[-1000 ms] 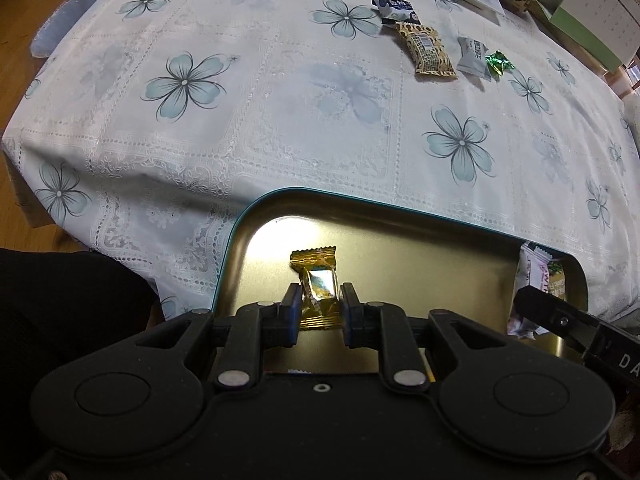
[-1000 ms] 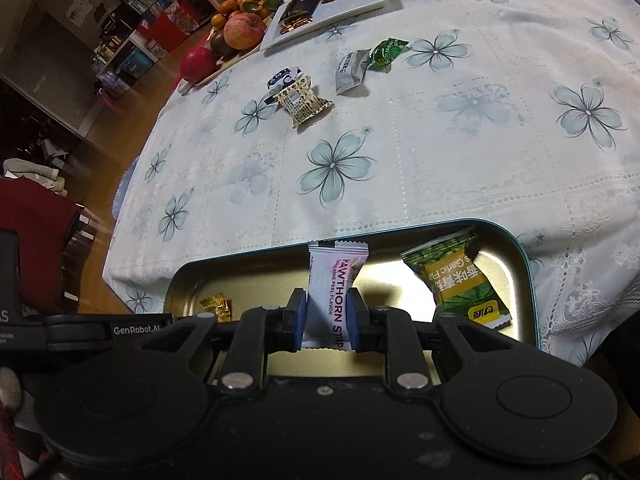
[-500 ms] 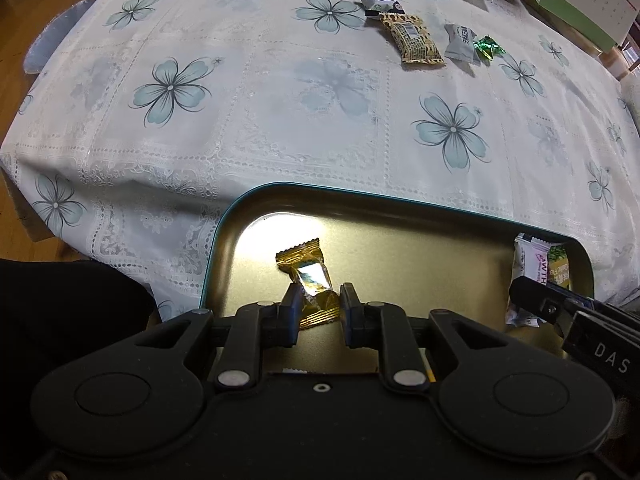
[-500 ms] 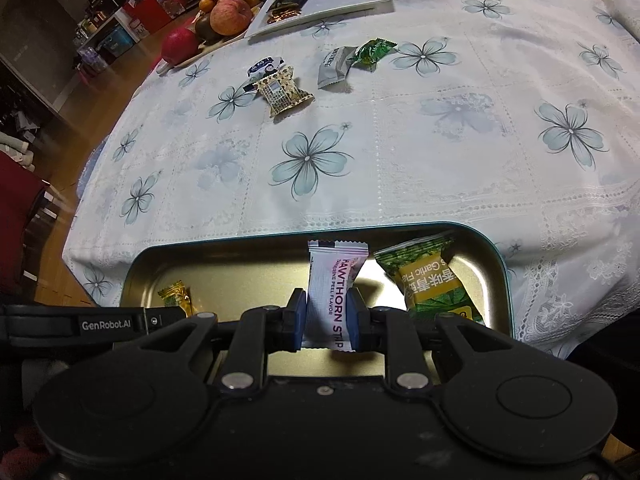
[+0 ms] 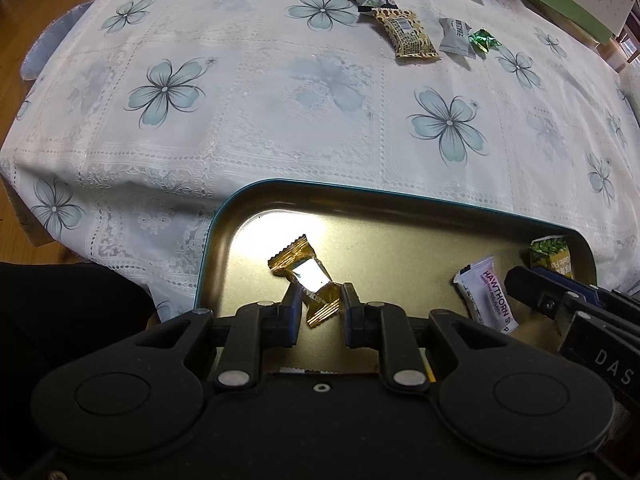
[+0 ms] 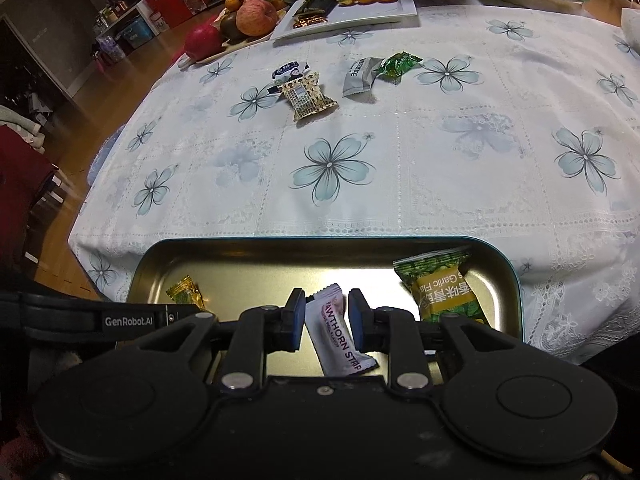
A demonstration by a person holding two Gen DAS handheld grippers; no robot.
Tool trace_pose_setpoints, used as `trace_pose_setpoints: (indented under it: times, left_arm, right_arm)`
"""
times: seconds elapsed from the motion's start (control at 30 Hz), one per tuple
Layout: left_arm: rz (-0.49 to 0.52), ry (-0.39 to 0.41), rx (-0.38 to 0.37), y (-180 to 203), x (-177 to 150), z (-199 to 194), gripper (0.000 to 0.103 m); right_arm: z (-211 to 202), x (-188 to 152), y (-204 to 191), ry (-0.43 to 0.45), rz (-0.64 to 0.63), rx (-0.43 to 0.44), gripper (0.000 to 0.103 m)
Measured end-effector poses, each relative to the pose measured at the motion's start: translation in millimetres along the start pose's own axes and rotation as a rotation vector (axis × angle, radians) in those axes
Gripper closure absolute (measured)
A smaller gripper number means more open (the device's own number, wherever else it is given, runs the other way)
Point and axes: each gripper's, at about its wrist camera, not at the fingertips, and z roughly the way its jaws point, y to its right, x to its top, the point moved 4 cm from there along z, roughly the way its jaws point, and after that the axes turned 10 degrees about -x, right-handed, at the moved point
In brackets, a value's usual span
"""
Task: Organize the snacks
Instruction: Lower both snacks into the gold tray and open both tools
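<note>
Right wrist view: white hawthorn strip packet [image 6: 340, 334] lies tilted in tray [image 6: 514, 280].

Left claw [image 5: 319, 307] slightly parted, right claw [image 6: 325, 310] opening, both angled downward

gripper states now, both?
Left gripper: open, gold candy lies loose between fingers.
Right gripper: opening, hawthorn strip released between fingers.

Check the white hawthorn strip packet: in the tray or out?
In. The hawthorn strip packet lies tilted on the tray floor, between the right gripper's opening jaws.
</note>
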Motion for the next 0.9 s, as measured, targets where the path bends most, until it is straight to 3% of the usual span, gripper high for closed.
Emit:
trace_pose_setpoints:
  times: [0.57, 0.9]
  left_arm:
    - [0.008, 0.001, 0.006, 0.4, -0.3, -0.1, 0.076]
    - [0.058, 0.064, 0.049, 7.4, -1.4, -12.2, 0.075]
  right_arm:
    - [4.5, 2.1, 7.8, -0.005, 0.050, -0.030, 0.074]
    - [6.3, 2.6, 9.3, -0.009, 0.059, -0.036, 0.073]
